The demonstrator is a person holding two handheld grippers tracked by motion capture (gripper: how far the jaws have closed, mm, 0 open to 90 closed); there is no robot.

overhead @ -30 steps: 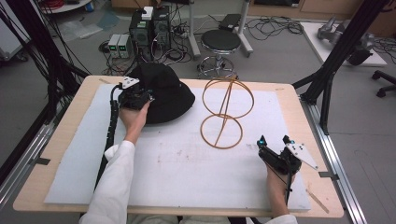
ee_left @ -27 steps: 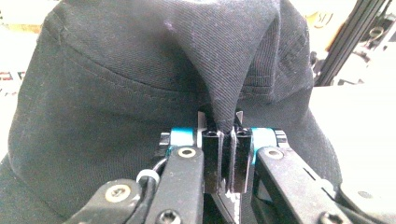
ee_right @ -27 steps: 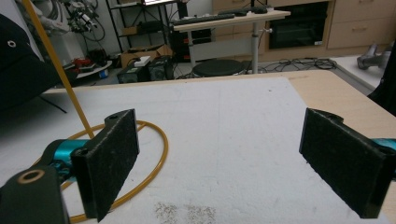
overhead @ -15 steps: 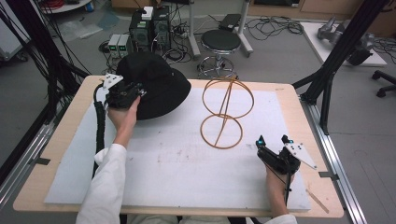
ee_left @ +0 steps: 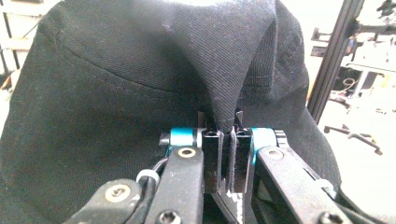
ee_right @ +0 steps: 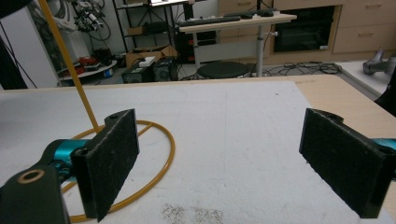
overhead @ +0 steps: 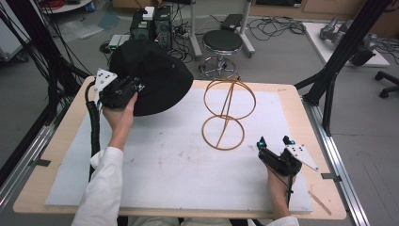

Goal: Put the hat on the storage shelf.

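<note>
Now my left tongs (ee_left: pixel 225 140) pinch one fold of the black hat (overhead: pixel 153 77) at upper left; it may slip; right tongs (overhead: pixel 274 143) spread.

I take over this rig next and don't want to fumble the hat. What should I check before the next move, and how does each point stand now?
1. Left gripper has a firm hold on the hat: ok, jaws are shut on a fold of the cloth.
2. Hat is off the table: ok, it hangs raised at the far left corner.
3. Wire stand is upright with its top free: ok.
4. Right gripper is clear of the stand: ok, it rests on the mat nearer the person, jaws open and holding nothing.
5. Hat's opening faces down: cannot tell.
</note>
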